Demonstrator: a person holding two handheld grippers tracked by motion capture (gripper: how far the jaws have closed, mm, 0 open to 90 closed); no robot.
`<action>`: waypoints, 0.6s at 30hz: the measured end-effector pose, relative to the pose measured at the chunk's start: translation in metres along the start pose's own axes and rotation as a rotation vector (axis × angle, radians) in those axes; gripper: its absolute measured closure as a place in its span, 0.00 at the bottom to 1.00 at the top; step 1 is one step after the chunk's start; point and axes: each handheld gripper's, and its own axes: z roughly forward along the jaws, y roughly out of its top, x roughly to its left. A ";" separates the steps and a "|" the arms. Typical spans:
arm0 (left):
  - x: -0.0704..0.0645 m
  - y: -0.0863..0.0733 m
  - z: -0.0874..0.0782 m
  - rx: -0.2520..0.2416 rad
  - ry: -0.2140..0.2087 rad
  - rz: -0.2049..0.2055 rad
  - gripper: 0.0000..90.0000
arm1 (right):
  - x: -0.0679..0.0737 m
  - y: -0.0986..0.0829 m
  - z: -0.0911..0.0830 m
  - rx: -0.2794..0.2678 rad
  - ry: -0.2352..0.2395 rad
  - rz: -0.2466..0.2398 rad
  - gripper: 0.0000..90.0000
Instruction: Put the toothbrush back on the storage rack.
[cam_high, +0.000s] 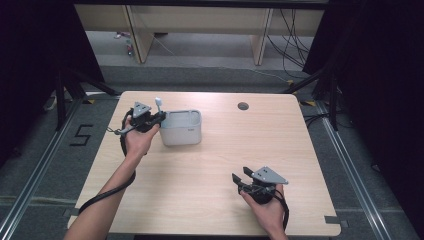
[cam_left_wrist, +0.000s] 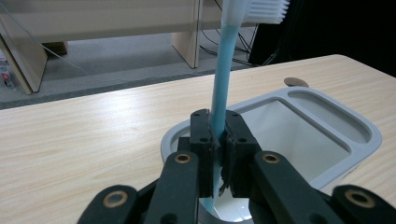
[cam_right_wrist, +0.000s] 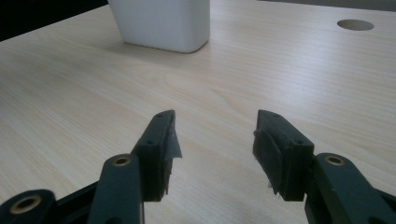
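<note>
A toothbrush (cam_left_wrist: 223, 65) with a light blue handle and white bristles stands upright, brush head up, and my left gripper (cam_left_wrist: 217, 135) is shut on its handle. It is held over the left end of a white-grey holder box (cam_left_wrist: 359, 135) with two compartments. From above, the left gripper (cam_high: 159, 117) is at the left rim of the holder box (cam_high: 181, 129), and the toothbrush (cam_high: 158, 104) sticks up above it. My right gripper (cam_right_wrist: 215, 135) is open with nothing between its jaws, low over the table. From above, the right gripper (cam_high: 239, 182) sits near the front right of the table.
The light wooden table (cam_high: 210, 170) has a round cable hole (cam_high: 243, 106) at the back, also the cable hole (cam_right_wrist: 355, 24). Dark stands and cables lie on the floor around the table. The holder box (cam_right_wrist: 161, 23) is ahead of the right gripper.
</note>
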 end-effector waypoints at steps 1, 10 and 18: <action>0.000 0.000 0.000 0.003 0.000 0.002 0.93 | 0.000 -0.001 0.002 -0.009 0.013 0.009 0.54; 0.000 -0.001 0.002 0.017 0.003 0.010 0.93 | 0.000 0.000 0.000 -0.002 0.001 0.000 0.54; -0.001 -0.003 0.003 0.031 0.002 0.010 0.93 | 0.000 0.000 0.000 -0.007 -0.011 -0.007 0.54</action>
